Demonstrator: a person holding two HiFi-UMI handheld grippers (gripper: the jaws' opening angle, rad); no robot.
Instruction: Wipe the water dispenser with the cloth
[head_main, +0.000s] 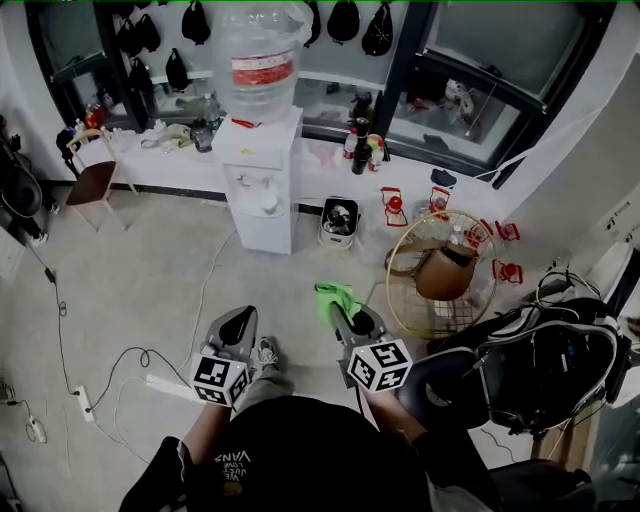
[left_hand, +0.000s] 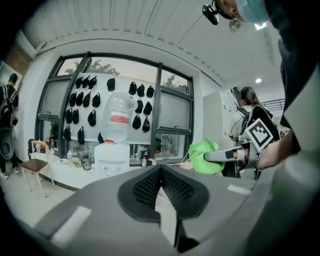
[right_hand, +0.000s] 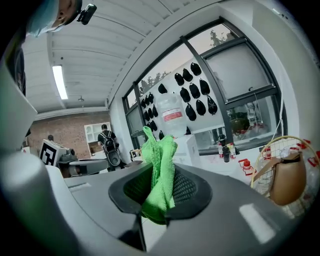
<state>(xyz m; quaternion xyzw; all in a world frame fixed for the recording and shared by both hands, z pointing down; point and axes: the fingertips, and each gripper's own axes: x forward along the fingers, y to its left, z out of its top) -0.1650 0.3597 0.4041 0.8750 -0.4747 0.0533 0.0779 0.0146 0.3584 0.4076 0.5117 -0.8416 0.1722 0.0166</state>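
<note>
The white water dispenser (head_main: 262, 180) stands against the window ledge with a clear bottle (head_main: 260, 55) on top; it also shows far off in the left gripper view (left_hand: 111, 157) and behind the cloth in the right gripper view (right_hand: 192, 150). My right gripper (head_main: 345, 312) is shut on a green cloth (head_main: 334, 296), which bunches up out of the closed jaws (right_hand: 159, 172). My left gripper (head_main: 238, 325) is shut with nothing in it (left_hand: 160, 175). Both grippers are held low near my body, well short of the dispenser.
A round wire basket (head_main: 440, 272) with a brown bag sits to the right of the dispenser. A small bin (head_main: 339, 222) stands beside it. A power strip (head_main: 170, 385) and cables lie on the floor at left. A chair (head_main: 95, 175) is at far left, a black chair (head_main: 540, 370) at right.
</note>
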